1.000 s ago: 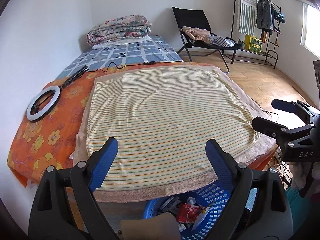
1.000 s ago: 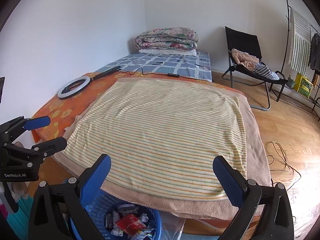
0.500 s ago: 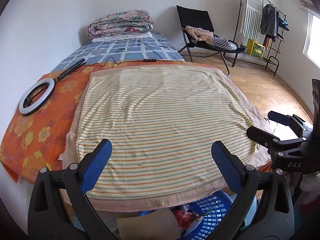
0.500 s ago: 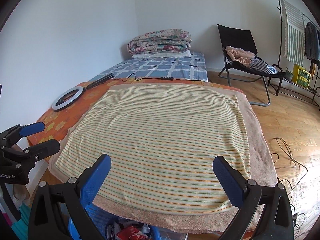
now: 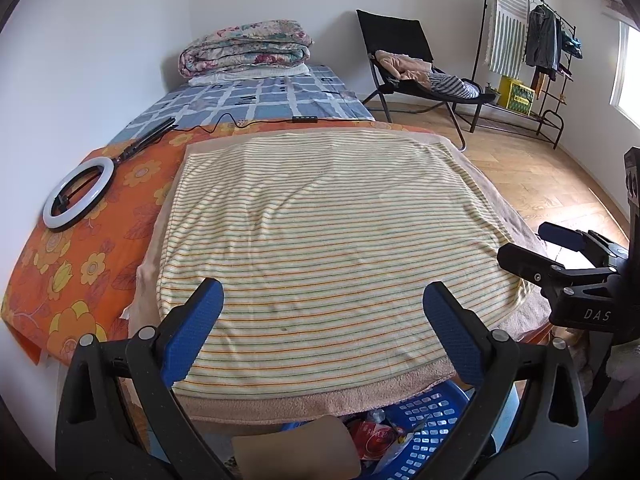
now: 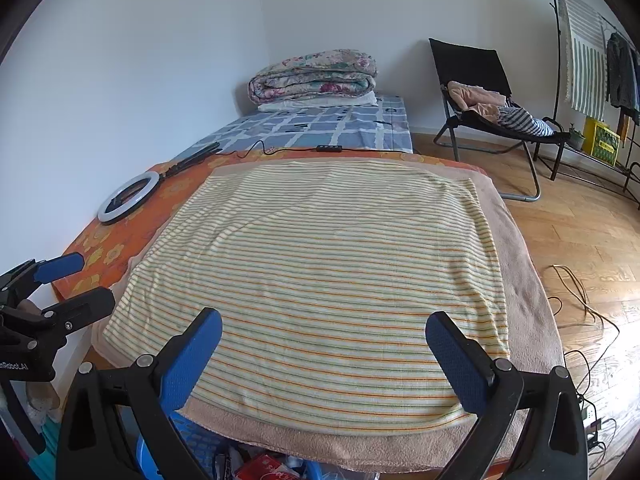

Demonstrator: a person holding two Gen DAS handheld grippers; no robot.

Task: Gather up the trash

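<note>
A blue plastic basket (image 5: 434, 420) holding red and white wrappers (image 5: 372, 438) stands on the floor at the near end of the bed, half under the towel's edge; it also shows in the right wrist view (image 6: 196, 442). My left gripper (image 5: 324, 316) is open and empty above the near edge of a striped towel (image 5: 320, 240). My right gripper (image 6: 326, 344) is open and empty over the same towel (image 6: 328, 260). Each gripper shows from the side in the other's view: the right (image 5: 560, 248) and the left (image 6: 56, 284).
The bed has an orange floral sheet (image 5: 80, 264) with a ring light (image 5: 76, 196) and its cable on the left. A folded quilt (image 5: 244, 48) lies at the far end. A black chair with clothes (image 5: 416, 68), a clothes rack (image 5: 528, 48) and floor cables (image 6: 576, 300) are right.
Both grippers have risen and tilted up, so the basket has slid toward the bottom edge of each view. Both stay open and empty.
</note>
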